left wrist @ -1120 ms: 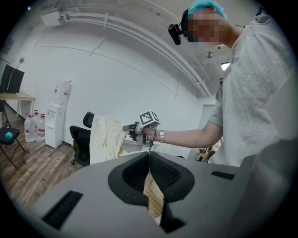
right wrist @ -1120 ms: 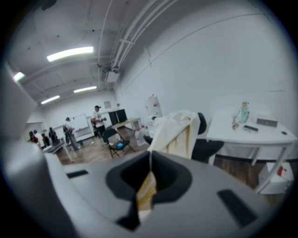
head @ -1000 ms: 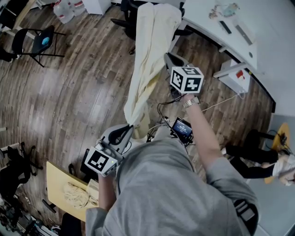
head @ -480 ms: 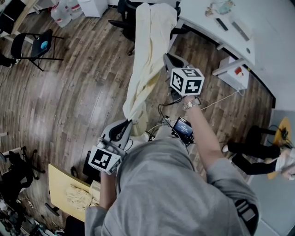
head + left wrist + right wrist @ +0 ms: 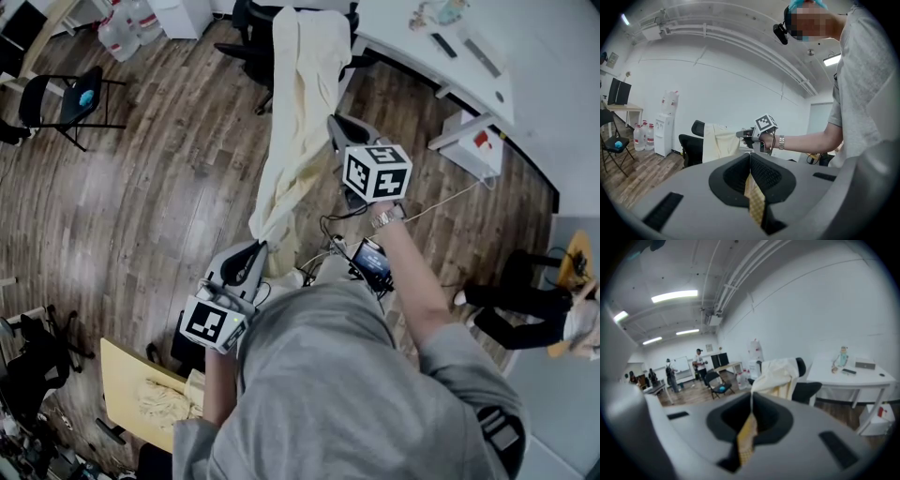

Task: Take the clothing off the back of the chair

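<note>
One garment (image 5: 298,122) stretches lengthwise from chair (image 5: 251,47), seemingly taut.

Clothing stretched from the chair back to both grippers

The clothing (image 5: 298,103) lies over the back of the chair (image 5: 251,42) at the far side and runs toward the person. Its near end is between the fingers (image 5: 735,174) of the left gripper (image 5: 257,247), and the right gripper (image 5: 331,122) holds its right edge, further along. The surface (image 5: 403,42) stands right of the chair, and a folding chair (image 5: 58,92) is well apart on the left.
</note>
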The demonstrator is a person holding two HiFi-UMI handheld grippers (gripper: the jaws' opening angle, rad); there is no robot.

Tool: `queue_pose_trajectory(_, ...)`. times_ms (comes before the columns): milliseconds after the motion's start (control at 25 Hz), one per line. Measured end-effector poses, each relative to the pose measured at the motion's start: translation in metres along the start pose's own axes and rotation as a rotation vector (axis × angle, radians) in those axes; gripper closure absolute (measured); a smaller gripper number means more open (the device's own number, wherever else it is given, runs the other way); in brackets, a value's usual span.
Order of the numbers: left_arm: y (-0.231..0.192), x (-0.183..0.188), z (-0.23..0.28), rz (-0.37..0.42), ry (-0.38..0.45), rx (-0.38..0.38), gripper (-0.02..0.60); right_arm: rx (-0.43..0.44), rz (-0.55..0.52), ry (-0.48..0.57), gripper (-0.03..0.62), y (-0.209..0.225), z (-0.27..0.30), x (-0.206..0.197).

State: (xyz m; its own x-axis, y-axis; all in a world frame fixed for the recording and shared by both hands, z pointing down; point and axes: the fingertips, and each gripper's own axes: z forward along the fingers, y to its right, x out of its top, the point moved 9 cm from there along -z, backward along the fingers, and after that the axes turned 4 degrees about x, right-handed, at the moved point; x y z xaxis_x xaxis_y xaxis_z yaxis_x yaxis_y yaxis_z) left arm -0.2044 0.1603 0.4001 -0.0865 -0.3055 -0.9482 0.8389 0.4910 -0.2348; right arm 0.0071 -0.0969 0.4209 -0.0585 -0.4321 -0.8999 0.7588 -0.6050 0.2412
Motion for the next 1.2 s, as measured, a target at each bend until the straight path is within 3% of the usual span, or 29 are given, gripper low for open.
queue_pose_trajectory(1200,0.002,0.004,0.005,0.028,0.019,0.004,0.545,0.021,-0.036,0.040,0.556,-0.035,-0.056,-0.007)
